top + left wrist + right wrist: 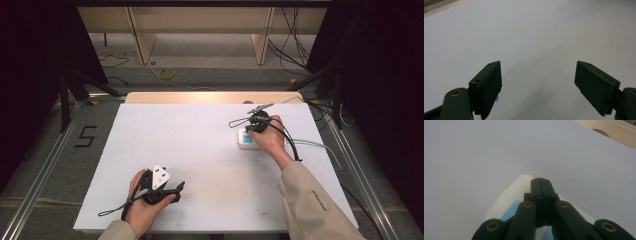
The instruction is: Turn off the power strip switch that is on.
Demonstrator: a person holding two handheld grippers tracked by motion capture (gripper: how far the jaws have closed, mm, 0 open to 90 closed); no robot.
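White plastic box with a blue screen [247,139] lies flat on the right side of the white table [200,150], and it looks like the job is to press something on its top. Going left to right: the left tongs [176,188] rest near the front edge, wide open, with nothing between them, well apart from the box. The right tongs [541,185] are closed tight, tip to tip, with the tips right over the box's top. I cannot tell if they touch it. The press looks under way, not finished.
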